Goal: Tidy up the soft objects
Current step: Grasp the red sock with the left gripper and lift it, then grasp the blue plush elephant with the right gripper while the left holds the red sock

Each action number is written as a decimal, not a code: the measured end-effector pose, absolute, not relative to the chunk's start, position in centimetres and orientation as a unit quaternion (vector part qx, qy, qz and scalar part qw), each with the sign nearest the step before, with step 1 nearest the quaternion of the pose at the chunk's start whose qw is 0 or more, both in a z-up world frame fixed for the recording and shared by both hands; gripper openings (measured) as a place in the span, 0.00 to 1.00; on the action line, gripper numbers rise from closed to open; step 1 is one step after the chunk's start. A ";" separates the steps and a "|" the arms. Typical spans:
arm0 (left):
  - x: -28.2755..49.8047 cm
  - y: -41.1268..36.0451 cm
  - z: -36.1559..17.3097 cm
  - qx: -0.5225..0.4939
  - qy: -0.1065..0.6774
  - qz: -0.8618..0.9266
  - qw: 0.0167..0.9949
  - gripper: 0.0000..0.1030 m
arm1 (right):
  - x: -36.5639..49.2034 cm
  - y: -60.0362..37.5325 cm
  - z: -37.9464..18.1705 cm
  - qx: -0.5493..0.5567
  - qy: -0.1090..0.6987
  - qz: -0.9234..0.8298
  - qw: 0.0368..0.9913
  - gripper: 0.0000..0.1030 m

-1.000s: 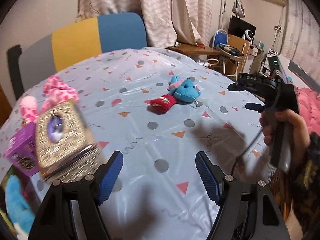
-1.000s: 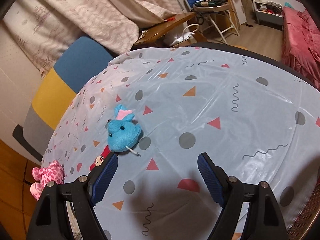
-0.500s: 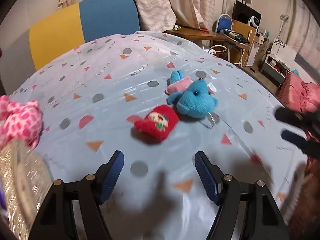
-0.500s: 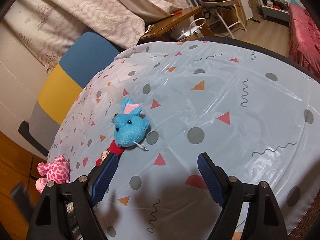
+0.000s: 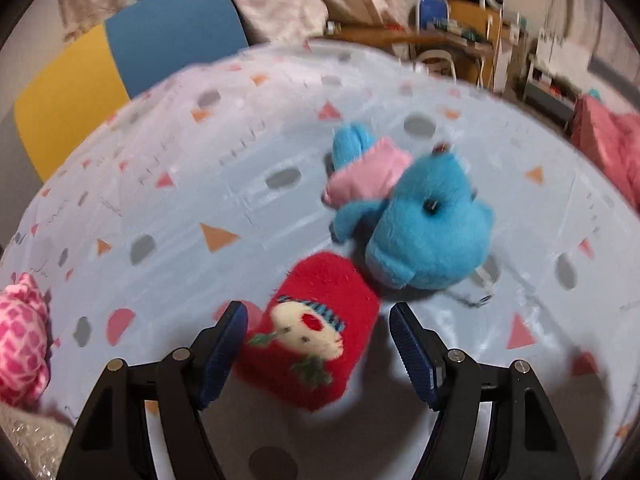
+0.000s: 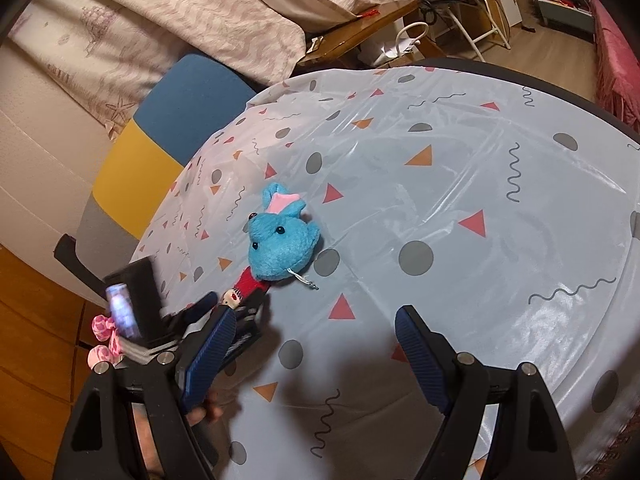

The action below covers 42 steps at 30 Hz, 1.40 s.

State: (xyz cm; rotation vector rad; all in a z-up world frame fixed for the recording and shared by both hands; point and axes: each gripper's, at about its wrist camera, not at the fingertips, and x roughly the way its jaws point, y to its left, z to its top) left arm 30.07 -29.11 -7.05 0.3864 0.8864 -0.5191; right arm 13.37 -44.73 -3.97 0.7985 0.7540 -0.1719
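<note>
Now that the left hand-held gripper (image 5: 318, 344) had dropped in w/ jaws open around the red plush (image 5: 316, 332) beside the blue plush (image 5: 424, 224) mid-counter (image 5: 180, 208), pickup looked imminent; right hand-held gripper (image 6: 314, 350) hung open, empty.

On the counter (image 5: 168, 208), the sock (image 5: 316, 332) lies between the fingers of the left tongs (image 5: 318, 344), touching the elephant plush (image 5: 424, 232) just behind and to its right. A spotted plush (image 5: 20, 340) sits at the counter's left edge. A chair (image 5: 132, 64) stands behind the counter. The right tongs (image 6: 312, 344) hang over bare counter, nearer than the elephant plush.
</note>
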 end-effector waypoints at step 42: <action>10.5 -14.9 -8.6 0.089 0.399 -0.252 0.877 0.25 | 30.2 -39.0 -4.5 0.105 0.472 -0.086 0.871 0.81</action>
